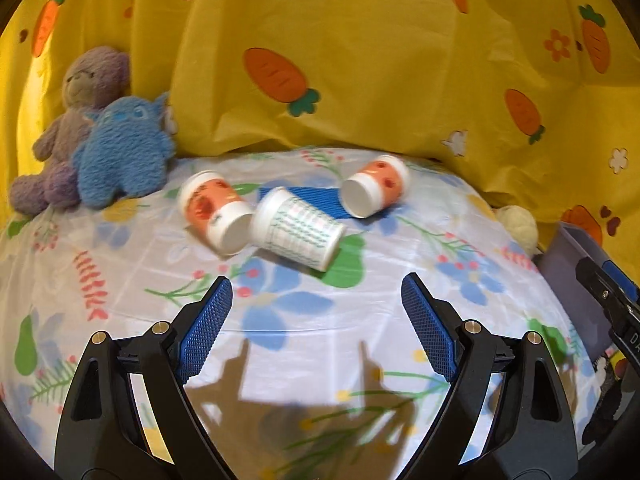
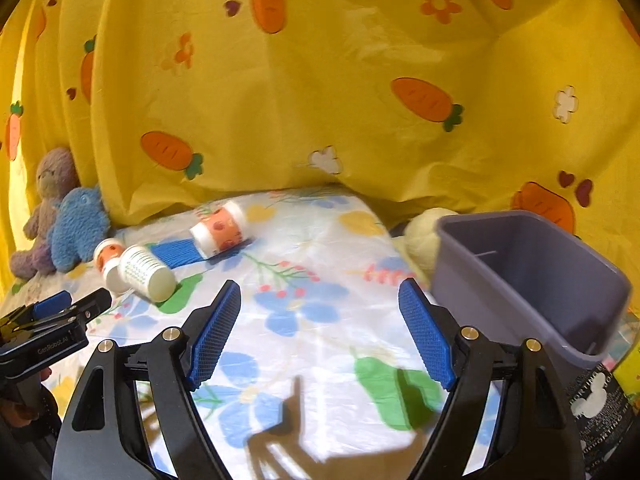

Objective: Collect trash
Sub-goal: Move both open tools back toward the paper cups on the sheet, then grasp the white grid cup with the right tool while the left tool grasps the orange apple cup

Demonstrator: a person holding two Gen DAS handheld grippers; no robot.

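Three tipped paper cups (image 1: 296, 236) lie near the bench's far edge. The left gripper (image 1: 316, 300) faces them, wide open and empty; the right gripper (image 2: 320, 304), equally open, waits beside the grey bin (image 2: 532, 276).

- Purple plush bear (image 1: 76, 120) — seated at the far left, against the backdrop.
- Blue plush creature (image 1: 122, 152) — leaning on the bear's front, touching it.
- Yellow carrot-print cloth (image 1: 360, 60) — draped behind as a backdrop.
- Floral table cover (image 1: 320, 320) — white, with blue flowers.
- Cream plush toy (image 1: 518, 226) — at the far right edge, partly hidden.
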